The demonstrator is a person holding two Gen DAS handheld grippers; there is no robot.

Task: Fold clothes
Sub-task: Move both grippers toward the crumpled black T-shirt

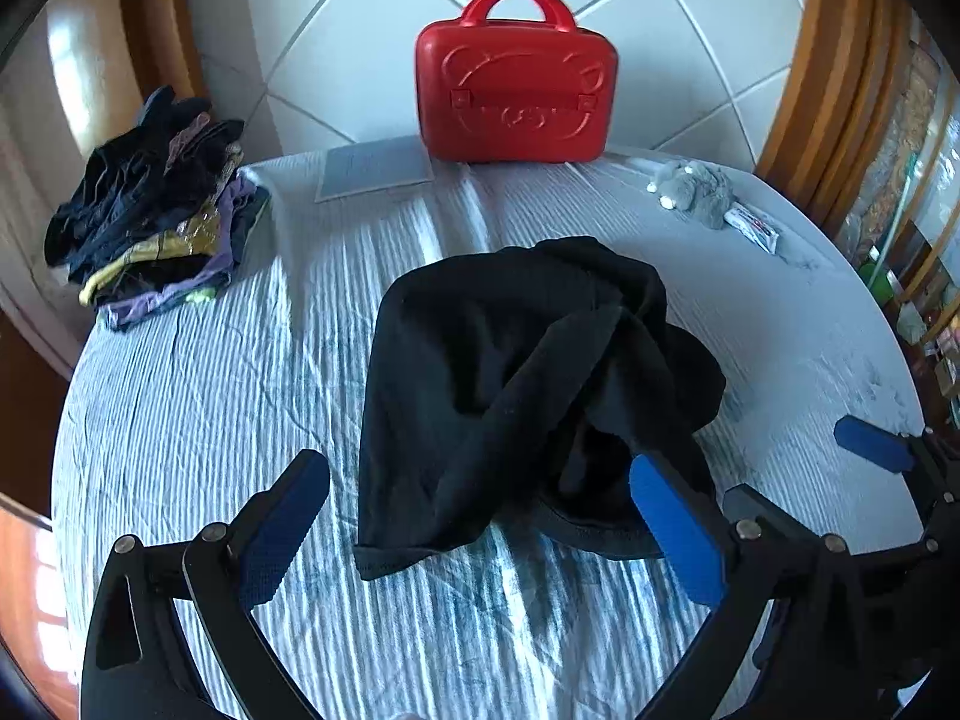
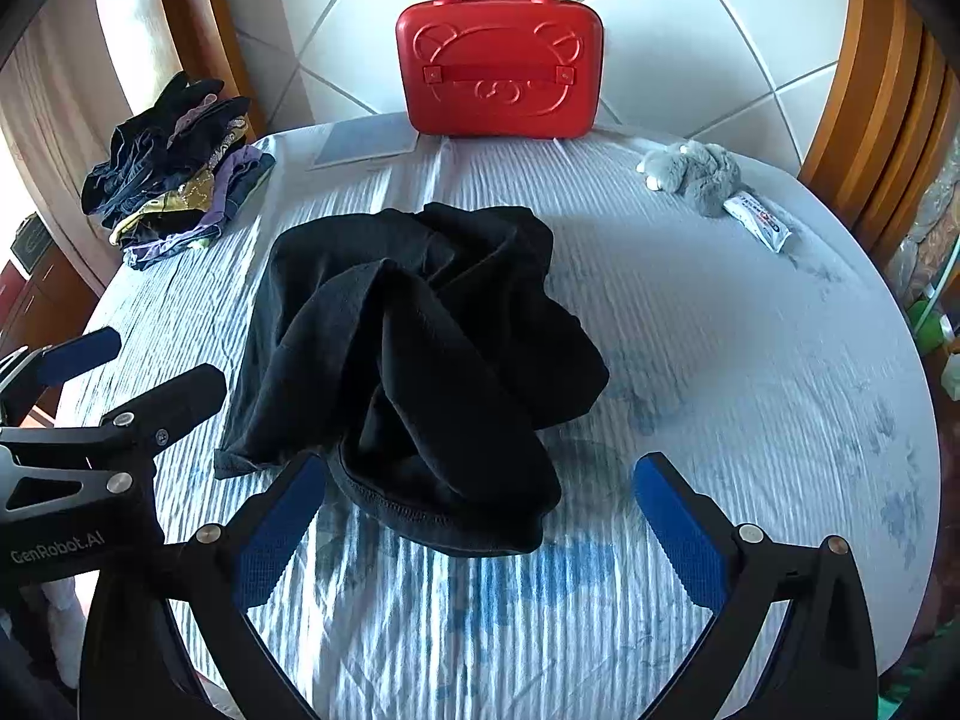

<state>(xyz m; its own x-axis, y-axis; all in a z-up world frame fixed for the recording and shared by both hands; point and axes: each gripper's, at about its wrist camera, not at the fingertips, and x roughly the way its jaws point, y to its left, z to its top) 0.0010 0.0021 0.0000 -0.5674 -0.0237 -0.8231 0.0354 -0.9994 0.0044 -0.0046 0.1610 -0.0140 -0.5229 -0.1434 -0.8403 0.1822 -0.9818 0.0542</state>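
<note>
A crumpled black garment is seen bunched in a heap in the middle of the striped bed cover, just ahead of both grippers. The left gripper and the right gripper are held wide open with nothing in them. The thick hem is found nearest the right gripper.

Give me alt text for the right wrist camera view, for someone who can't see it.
A crumpled black garment lies on a striped bedsheet, just ahead of the open right gripper. Behind it stand a red case, a clothes pile at far left, and a grey plush toy at right.
</note>
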